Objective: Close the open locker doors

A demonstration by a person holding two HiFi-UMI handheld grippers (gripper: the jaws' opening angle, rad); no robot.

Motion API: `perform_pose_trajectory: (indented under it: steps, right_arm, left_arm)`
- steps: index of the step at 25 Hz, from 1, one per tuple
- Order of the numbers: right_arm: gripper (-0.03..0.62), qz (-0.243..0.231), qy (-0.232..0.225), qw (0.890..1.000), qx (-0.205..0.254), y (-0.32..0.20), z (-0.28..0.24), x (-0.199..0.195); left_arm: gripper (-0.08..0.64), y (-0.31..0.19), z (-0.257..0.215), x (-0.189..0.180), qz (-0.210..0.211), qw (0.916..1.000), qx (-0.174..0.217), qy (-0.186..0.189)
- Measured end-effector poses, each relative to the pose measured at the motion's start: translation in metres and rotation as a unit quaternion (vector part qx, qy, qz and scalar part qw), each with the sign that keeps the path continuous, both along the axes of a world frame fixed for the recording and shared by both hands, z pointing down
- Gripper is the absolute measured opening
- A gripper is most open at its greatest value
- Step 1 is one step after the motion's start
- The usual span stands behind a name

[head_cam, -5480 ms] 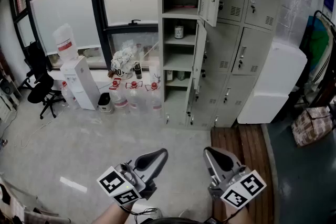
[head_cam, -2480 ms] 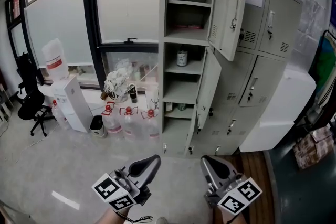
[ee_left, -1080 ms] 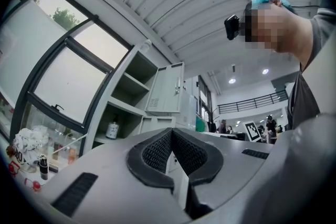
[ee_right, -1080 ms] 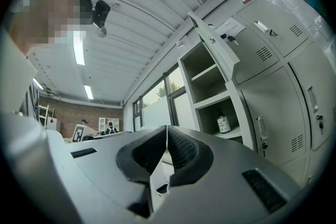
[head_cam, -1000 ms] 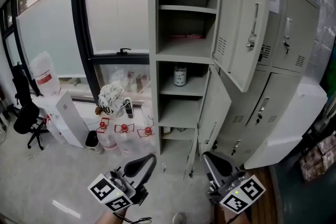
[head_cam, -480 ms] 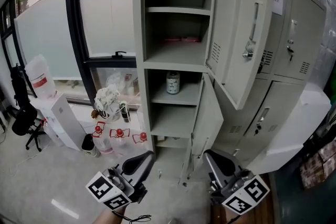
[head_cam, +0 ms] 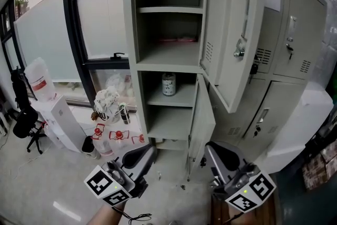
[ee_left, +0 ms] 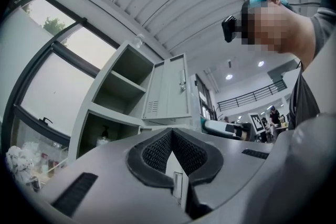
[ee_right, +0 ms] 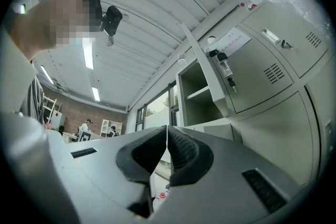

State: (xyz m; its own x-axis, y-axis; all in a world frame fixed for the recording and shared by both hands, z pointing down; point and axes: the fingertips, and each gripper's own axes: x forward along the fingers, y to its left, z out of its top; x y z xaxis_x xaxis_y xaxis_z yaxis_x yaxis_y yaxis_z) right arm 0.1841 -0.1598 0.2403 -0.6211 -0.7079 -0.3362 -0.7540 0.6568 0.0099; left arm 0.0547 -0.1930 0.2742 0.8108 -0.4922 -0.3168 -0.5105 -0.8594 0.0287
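A grey locker bank fills the head view. Its upper door [head_cam: 231,34] stands wide open, swung out toward me with the handle facing right. Below it the lower door [head_cam: 201,118] hangs open too. The left column's open shelves [head_cam: 167,58] hold a small jar [head_cam: 168,84]. My left gripper [head_cam: 141,157] and right gripper [head_cam: 220,155] hover low in front of the lockers, both shut and empty, touching nothing. The left gripper [ee_left: 171,131] points up at the upper door [ee_left: 168,89]. The right gripper [ee_right: 167,127] sees that door's edge [ee_right: 207,78].
Closed locker doors [head_cam: 295,23] lie to the right, with a white appliance [head_cam: 300,124] beside them. On the floor at the left are several water bottles [head_cam: 118,137], a white dispenser [head_cam: 63,124] and an office chair [head_cam: 23,124] by the window.
The view has closed in on the lockers, which now loom larger and nearer. Both grippers stayed low and shut. The doors are still open.
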Motion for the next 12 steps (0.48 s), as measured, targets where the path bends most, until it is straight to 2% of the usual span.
perform_pose_trajectory:
  steps: [12]
  right_arm:
    - [0.014, 0.071, 0.011, 0.996, 0.06, -0.005, -0.055, 0.026]
  left_arm:
    - [0.009, -0.013, -0.044, 0.023, 0.041, 0.9978, 0.052, -0.003]
